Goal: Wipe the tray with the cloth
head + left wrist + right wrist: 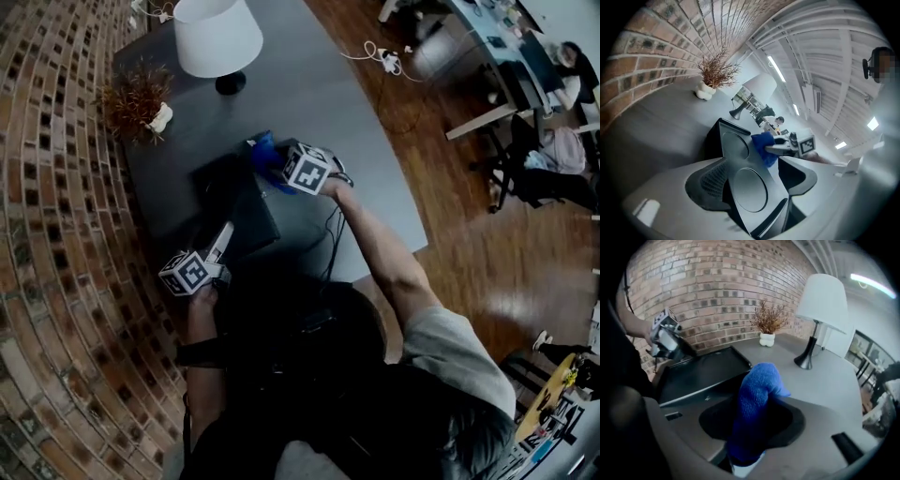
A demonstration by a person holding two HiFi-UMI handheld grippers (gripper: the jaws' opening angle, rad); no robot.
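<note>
While our right hand-held gripper [743,453] clamps the limp blue cloth [757,399], our left hand-held gripper [752,183] gapes — stiff black tray [733,146] between.

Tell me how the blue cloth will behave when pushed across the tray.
Probably floppy: the cloth bunches and folds over in the right gripper. Its nubby weave should drag rather than slide on the smooth tray.
</note>
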